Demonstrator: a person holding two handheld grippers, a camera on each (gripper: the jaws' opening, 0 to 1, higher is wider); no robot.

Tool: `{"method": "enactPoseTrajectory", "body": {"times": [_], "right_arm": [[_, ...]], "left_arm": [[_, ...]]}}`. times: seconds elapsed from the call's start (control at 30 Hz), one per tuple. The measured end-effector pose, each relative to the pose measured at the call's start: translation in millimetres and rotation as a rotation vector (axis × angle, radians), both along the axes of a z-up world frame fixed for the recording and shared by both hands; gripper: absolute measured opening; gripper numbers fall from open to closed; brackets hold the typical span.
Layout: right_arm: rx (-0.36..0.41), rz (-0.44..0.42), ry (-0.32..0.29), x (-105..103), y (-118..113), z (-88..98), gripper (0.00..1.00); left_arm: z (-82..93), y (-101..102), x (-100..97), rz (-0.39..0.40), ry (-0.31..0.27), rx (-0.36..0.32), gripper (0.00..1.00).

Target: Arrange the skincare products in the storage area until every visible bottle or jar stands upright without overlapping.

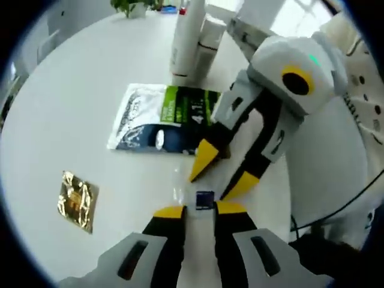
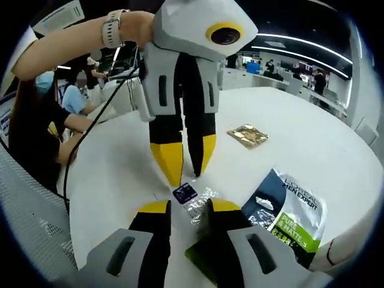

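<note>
In my left gripper view, starting at the left, a crinkled gold foil sachet (image 1: 77, 200) lies flat on the white table (image 1: 72, 108), well apart from everything else. Moving right, a flat sample pouch (image 1: 163, 119) in white, dark blue and green lies in the middle; I can make out "4.1" on its green band, the rest too small to read. Behind it, at the far side, a tall white bottle (image 1: 187, 37) stands upright, touching a white box beside it. Near the bottom, my left tool (image 1: 200, 210) has its yellow-tipped jaws nearly together around a small dark blue packet (image 1: 204, 200), though I cannot tell if it is truly clamped. My right tool (image 1: 219, 175) comes in from the right, its tips spread apart, pointing down at that same packet.

Switching to my right gripper view: at the left, my left tool (image 2: 185, 163) hangs down from above, its tips just over the dark blue packet (image 2: 185, 192). Below it, my right tool (image 2: 189, 207) has its jaws open with a clear crinkled wrapper (image 2: 200, 204) between them. Farther right, the gold sachet (image 2: 247, 136) sits far back, and the pouch (image 2: 288, 217) lies near, reading "L'OREAL MEN EXPERT" and "PURE & MATTE".
</note>
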State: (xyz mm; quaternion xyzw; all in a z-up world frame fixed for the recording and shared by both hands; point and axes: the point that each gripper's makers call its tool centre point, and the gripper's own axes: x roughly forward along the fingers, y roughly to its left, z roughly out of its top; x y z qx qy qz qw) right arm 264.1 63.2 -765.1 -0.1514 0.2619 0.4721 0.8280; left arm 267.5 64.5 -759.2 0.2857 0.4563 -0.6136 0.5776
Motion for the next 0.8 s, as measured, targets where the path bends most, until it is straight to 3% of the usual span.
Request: {"method": "enactPoseTrajectory", "body": {"times": [0.23,0.3,0.43,0.7,0.8], "right_arm": [[-0.002,0.002,0.0,0,0,0.0,0.24],[-0.001,0.002,0.0,0,0,-0.1,0.24],[-0.002,0.002,0.0,0,0,-0.4,0.24],[-0.006,-0.003,-0.001,-1,-1,-0.7,0.25],[-0.017,-0.004,-0.001,-2,-3,-0.8,0.25]], "left_arm": [[-4.2,0,2.3,0.021,-0.036,0.016,0.17],[-7.4,4,7.6,0.026,-0.096,0.06,0.18],[-9.4,7,8.6,0.044,-0.096,0.062,0.19],[-10.7,13,7.9,0.11,-0.204,0.061,0.23],[-10.4,13,5.8,0.134,-0.206,0.053,0.21]]}}
